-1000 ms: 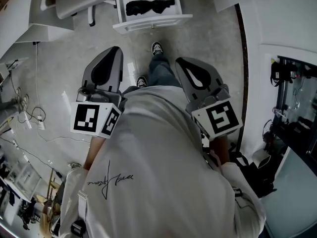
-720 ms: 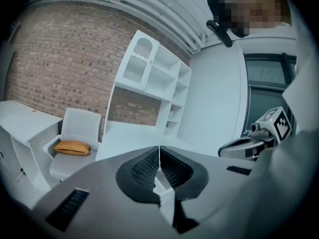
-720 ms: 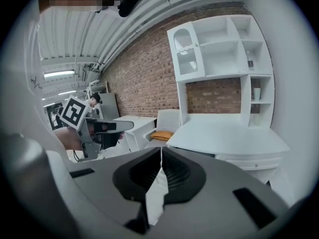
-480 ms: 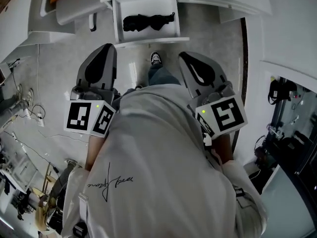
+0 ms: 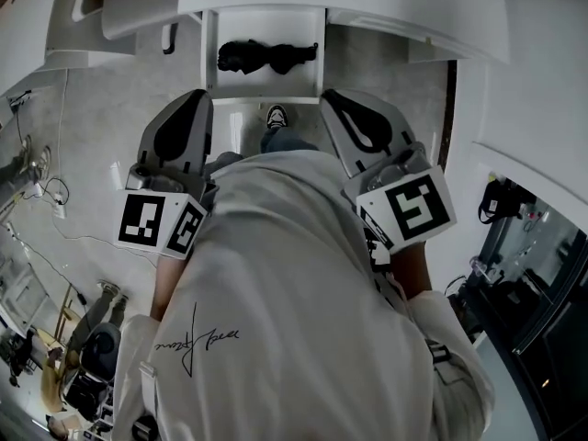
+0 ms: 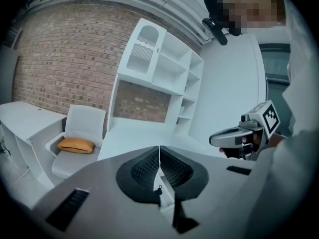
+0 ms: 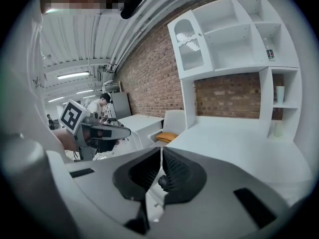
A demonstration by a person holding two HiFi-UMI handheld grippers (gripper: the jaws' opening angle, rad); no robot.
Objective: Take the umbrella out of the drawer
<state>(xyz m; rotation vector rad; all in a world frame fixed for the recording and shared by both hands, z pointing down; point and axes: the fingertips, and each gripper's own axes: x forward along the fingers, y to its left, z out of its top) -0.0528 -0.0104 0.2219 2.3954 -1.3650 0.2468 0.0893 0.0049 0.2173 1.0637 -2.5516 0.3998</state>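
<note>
The black folded umbrella (image 5: 266, 56) lies in the open white drawer (image 5: 265, 88) at the top centre of the head view, under the desk edge. My left gripper (image 5: 198, 97) and right gripper (image 5: 333, 97) are held side by side in front of the drawer, both short of it and above the floor. In the left gripper view the jaws of the left gripper (image 6: 159, 151) meet with nothing between them. The right gripper (image 7: 161, 153) is also shut and empty. A dark bit of the umbrella (image 7: 162, 182) shows through the slot below its pads.
A white desk (image 5: 413, 16) runs across above the drawer, with a tall white shelf unit (image 6: 159, 68) on it. A white chair holding an orange cushion (image 6: 76, 145) stands to the left. Cables (image 5: 55, 200) trail on the floor at left; dark equipment (image 5: 514, 292) stands at right.
Both grippers have moved forward towards the drawer as the person stepped closer. The drawer now sits just beyond their tips. Both stay shut.
</note>
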